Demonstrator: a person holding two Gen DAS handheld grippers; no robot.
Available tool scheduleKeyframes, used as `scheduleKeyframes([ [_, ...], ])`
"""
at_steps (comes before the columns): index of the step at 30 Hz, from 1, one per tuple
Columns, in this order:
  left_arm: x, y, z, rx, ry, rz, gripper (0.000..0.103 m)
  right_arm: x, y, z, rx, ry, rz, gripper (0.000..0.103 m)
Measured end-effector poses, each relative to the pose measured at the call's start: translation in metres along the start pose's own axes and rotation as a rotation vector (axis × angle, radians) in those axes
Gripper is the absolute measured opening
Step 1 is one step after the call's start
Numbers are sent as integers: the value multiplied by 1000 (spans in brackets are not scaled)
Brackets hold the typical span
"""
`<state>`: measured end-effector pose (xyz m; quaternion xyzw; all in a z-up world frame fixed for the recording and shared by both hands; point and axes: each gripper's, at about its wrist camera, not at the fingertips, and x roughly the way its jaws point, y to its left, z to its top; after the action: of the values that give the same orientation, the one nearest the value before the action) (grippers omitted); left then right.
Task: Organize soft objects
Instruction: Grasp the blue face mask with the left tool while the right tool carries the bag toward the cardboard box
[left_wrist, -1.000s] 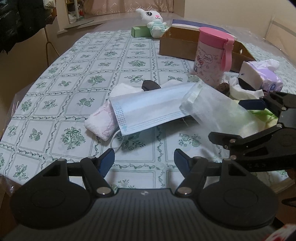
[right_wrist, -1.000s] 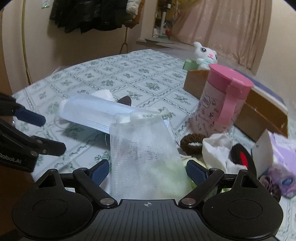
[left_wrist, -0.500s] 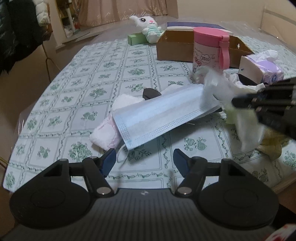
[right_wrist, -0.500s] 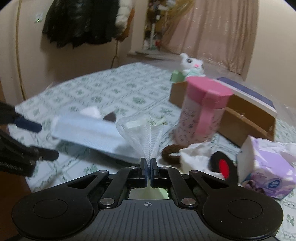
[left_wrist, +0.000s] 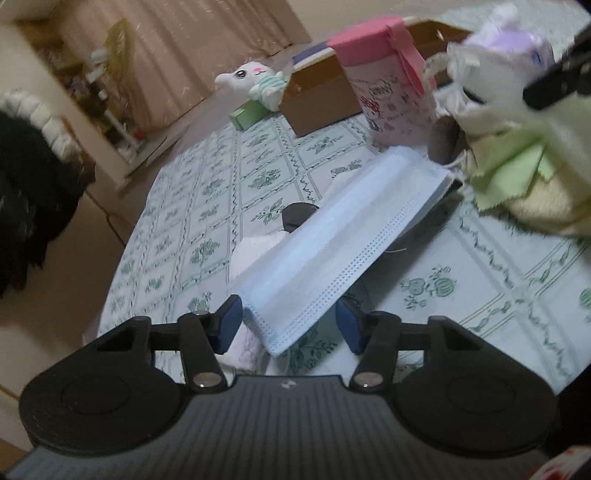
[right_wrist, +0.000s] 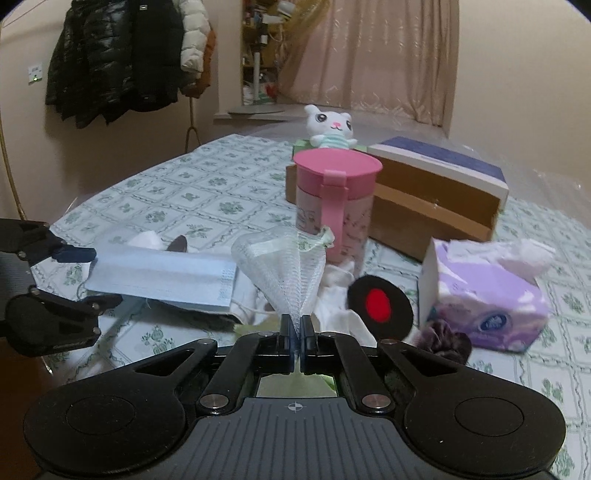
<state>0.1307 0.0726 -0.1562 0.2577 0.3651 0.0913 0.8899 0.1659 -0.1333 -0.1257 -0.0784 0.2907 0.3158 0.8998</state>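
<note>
Right gripper clenched on a white mesh bag, lifted clear of the bench. Left gripper closing around the near end of a blue mask, pads not yet pressing. Mask lies across a pink-white cloth. Pink cup at 12 o'clock of the bag, tissue box at 3.

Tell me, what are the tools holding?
The right tool pinches the white mesh bag by its bottom end. The left tool, closing around the mask, holds nothing.
</note>
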Motion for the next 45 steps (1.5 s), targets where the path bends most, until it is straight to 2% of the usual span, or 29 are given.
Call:
scheduleKeyframes([
  [5,4,-3,1,53,-13,13,26,-6,-3,-4,11,3,-12,3],
  [7,3,-1,1,48,-18,0,9,-8,-4,-5,13,0,-15,3],
  [9,1,0,1,48,-27,-4,3,-10,-4,-6,15,-2,-16,3],
  [12,-4,0,2,70,-60,19,3,-15,-4,-5,15,-9,-18,3],
  [19,-27,10,8,50,-112,51,3,-30,-6,-2,24,-41,-26,3],
  [35,-96,42,38,-11,-181,115,3,-92,-29,8,76,-159,-6,3],
  [45,-120,63,64,-49,-260,117,3,-112,-38,19,57,-181,-20,3],
])
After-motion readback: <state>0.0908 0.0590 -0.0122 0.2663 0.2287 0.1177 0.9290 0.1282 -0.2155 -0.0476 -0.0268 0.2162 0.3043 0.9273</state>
